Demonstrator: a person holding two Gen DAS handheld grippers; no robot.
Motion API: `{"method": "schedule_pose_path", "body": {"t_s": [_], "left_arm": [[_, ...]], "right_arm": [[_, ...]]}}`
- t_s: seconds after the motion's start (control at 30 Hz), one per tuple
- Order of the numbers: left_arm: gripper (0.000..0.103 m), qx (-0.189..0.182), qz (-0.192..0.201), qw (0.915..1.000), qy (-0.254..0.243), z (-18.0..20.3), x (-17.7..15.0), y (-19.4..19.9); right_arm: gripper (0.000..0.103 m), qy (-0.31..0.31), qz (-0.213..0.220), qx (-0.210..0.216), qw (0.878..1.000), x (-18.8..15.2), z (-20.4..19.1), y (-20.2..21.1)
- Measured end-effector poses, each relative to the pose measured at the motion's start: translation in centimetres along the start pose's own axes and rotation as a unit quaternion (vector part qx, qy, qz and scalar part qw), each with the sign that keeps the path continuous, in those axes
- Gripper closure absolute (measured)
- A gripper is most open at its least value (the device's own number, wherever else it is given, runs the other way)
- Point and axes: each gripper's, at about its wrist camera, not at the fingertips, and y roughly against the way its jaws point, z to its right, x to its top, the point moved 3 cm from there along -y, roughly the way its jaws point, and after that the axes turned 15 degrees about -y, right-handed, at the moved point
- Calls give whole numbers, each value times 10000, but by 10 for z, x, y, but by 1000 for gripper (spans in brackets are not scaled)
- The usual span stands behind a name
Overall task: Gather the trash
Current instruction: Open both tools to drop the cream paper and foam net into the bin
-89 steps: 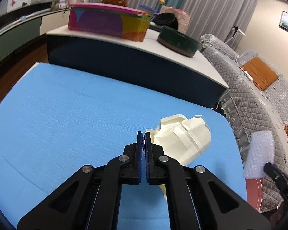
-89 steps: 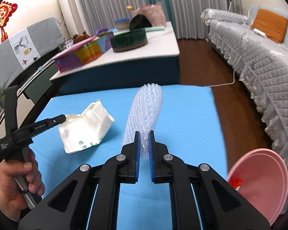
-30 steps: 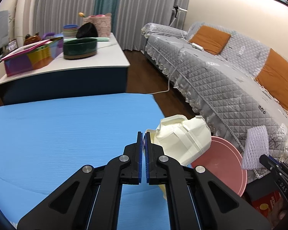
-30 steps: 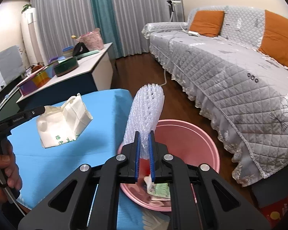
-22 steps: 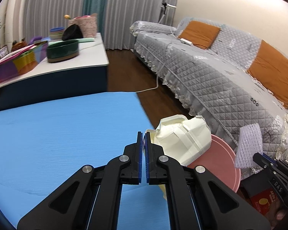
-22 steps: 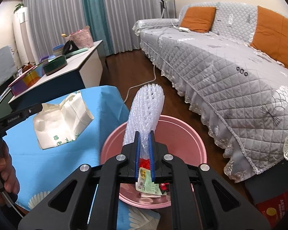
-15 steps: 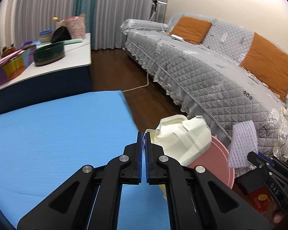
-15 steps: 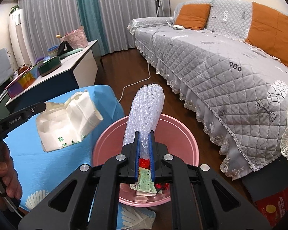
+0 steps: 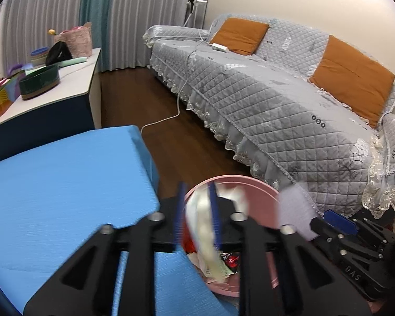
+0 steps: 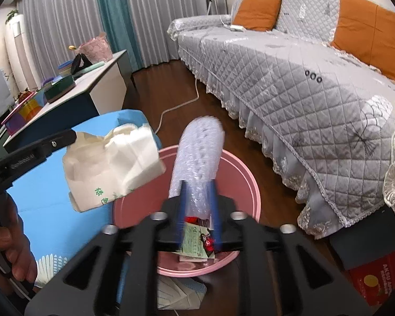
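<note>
My left gripper (image 9: 197,210) hangs over the pink bin (image 9: 252,181), its jaws opening. The cream paper bag (image 9: 205,226) shows as a blur between the parted pads, loose and sagging toward the bin. From the right wrist view the same bag (image 10: 113,163) sits at the left gripper's tip (image 10: 71,137) above the bin's left rim (image 10: 239,168). My right gripper (image 10: 198,205) is also over the bin with its jaws opening. The bubble wrap (image 10: 197,152) stands upright between its spread pads. Earlier trash (image 10: 194,242) lies at the bin's bottom.
The blue-covered table (image 9: 65,184) ends just left of the bin. A grey quilted sofa (image 9: 276,100) runs along the right, and a white cable (image 9: 166,118) crosses the dark floor. A red box (image 10: 374,276) lies beside the bin. A person's hand (image 10: 10,247) holds the left gripper.
Both grippers moved from the table's edge to above the pink bin. Both pairs of jaws have parted, and the cream bag has slumped between the left pads.
</note>
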Motion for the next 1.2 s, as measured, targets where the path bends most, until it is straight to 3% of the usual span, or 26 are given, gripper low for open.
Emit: {"method": "schedule_pose_path", "body": {"t_s": [0.33,0.47,0.7,1.03,1.2], "left_arm": [[75,125,93,9999,27,-10,1,25],[56,308,133,9994,93,-23,-6,48],[42,762,195,9962,376,-58,-35,101],[26,1459,292,9869,620,-90,-87,186],[23,1672,181,9840,593,-89,-115,214]], "right_arm": [[61,-122,53,178,9998,3,-7,7],[50,-70,220,272,9994,5,-20,23],[18,321,631,420,9966,1,-56,64],[6,782,1018,813,9884,-31,-111,116],[5,832,920,912,9881,-55,-124,125]]}}
